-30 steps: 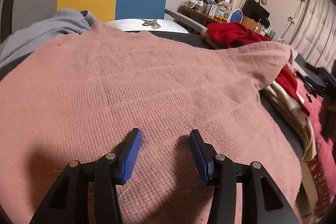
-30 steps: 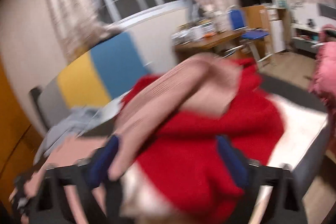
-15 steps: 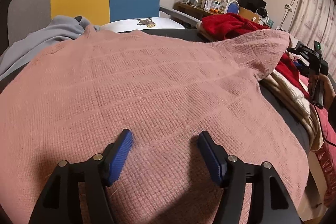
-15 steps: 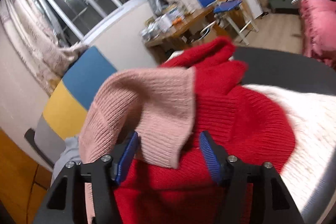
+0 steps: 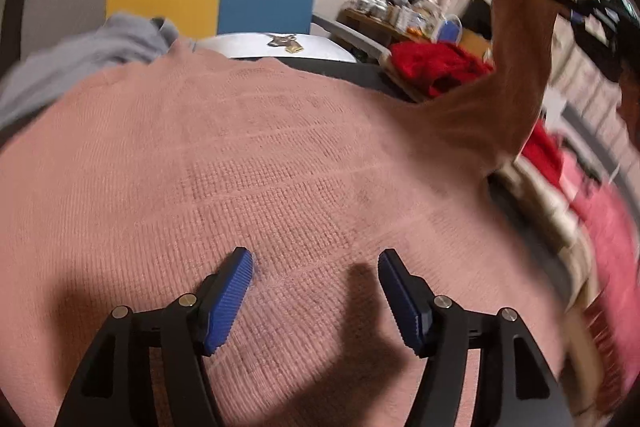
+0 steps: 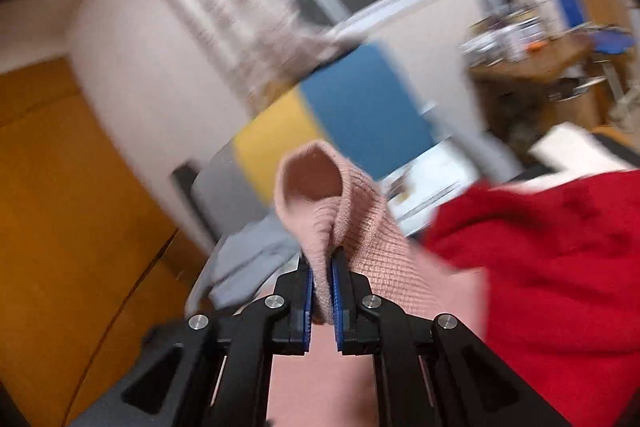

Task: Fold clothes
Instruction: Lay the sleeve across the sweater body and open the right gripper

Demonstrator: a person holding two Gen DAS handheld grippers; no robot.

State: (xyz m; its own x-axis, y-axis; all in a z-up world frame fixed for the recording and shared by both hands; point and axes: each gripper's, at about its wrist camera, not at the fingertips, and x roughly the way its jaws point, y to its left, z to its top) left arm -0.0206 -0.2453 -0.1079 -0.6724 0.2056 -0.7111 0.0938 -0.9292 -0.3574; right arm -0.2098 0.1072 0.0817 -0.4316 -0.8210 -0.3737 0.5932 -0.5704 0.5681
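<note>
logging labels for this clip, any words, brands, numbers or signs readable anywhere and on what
None can be read.
Pink sweater: plain knit, no tag or print showing.
Red garment: no print showing.
Small emblem on the white surface: too small to read.
Items on the desk: too blurred to read.

No text, label, brand or number can be read in either view; the cluttered far shelf point(image 5: 404, 15) is perhaps too blurred to tell.

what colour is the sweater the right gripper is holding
Dusty pink sweater, clearest in the left wrist view.
</note>
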